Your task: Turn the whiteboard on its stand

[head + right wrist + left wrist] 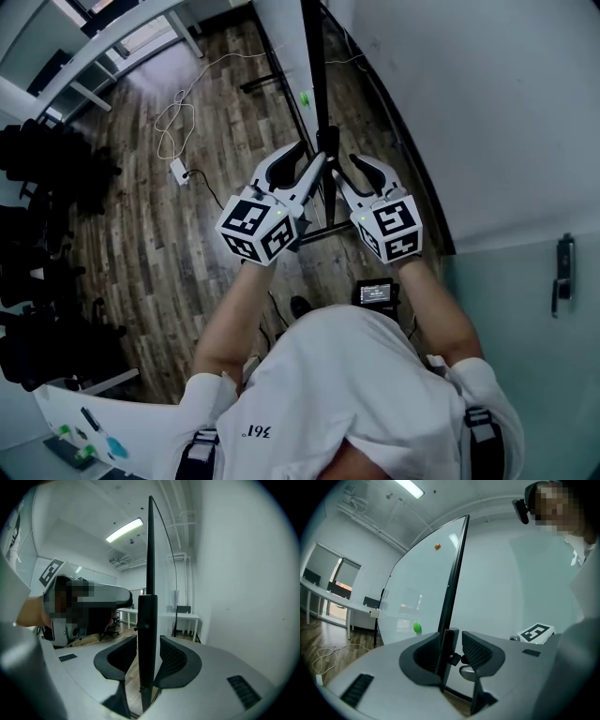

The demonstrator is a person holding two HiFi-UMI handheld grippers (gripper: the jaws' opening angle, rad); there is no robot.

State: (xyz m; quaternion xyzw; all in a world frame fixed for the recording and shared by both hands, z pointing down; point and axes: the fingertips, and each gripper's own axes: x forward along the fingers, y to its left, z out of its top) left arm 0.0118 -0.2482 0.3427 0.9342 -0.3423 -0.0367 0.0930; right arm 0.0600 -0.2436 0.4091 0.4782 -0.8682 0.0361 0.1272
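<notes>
The whiteboard [313,66] stands edge-on in front of me, its black frame running up the middle of the head view, with a green magnet [305,97] on its face. My left gripper [305,159] and right gripper [354,171] reach in from either side of the stand's black upright. In the left gripper view the board's edge [454,573] rises above the left gripper [452,641]. The upright [446,651] and its knob [456,659] sit between the jaws, with a gap on the right side. The right gripper [147,644] straddles the upright [146,620], with narrow slits on both sides.
A white wall [487,112] stands close on the right, with a door handle [562,272] nearer me. A cable and power strip [178,169] lie on the wooden floor at left. Black chairs [47,187] line the left edge, and white desks [112,37] stand beyond. The stand's foot bar [272,82] crosses the floor.
</notes>
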